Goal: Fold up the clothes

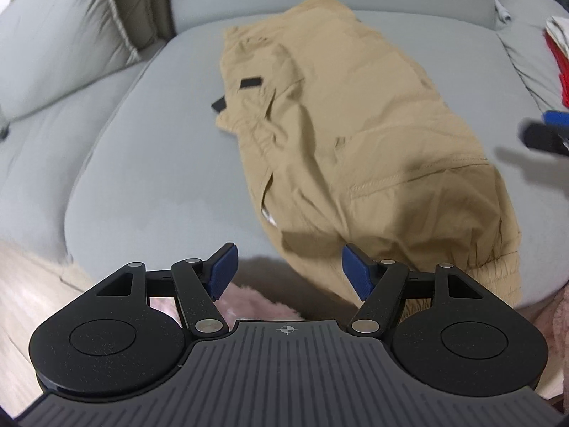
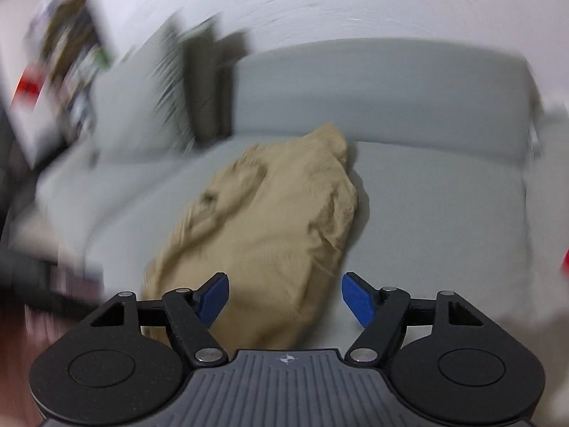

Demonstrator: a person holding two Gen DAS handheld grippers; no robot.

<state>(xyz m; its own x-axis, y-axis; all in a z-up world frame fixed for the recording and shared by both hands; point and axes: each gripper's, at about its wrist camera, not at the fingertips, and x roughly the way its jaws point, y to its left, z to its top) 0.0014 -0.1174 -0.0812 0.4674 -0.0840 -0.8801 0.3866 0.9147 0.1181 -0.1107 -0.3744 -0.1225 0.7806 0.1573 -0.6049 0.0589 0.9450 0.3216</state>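
A pair of tan trousers (image 1: pixel 341 131) lies lengthwise on the grey sofa seat cushion (image 1: pixel 149 163), with an elastic cuff near the front edge and black tabs at its left side. My left gripper (image 1: pixel 288 270) hangs open just above the near end of the trousers, nothing between its blue pads. In the blurred right wrist view the same trousers (image 2: pixel 277 220) lie ahead, and my right gripper (image 2: pixel 284 297) stands open over their near end, holding nothing. The right gripper also shows as a dark blurred shape (image 1: pixel 547 135) at the right edge of the left wrist view.
The sofa backrest (image 2: pixel 373 89) rises behind the seat. A second cushion (image 1: pixel 46 135) lies to the left. Red and white items (image 1: pixel 560 57) sit at the far right of the sofa. Pink fluffy fabric (image 1: pixel 252 302) shows below the left gripper. Wood floor (image 1: pixel 32 284) lies at lower left.
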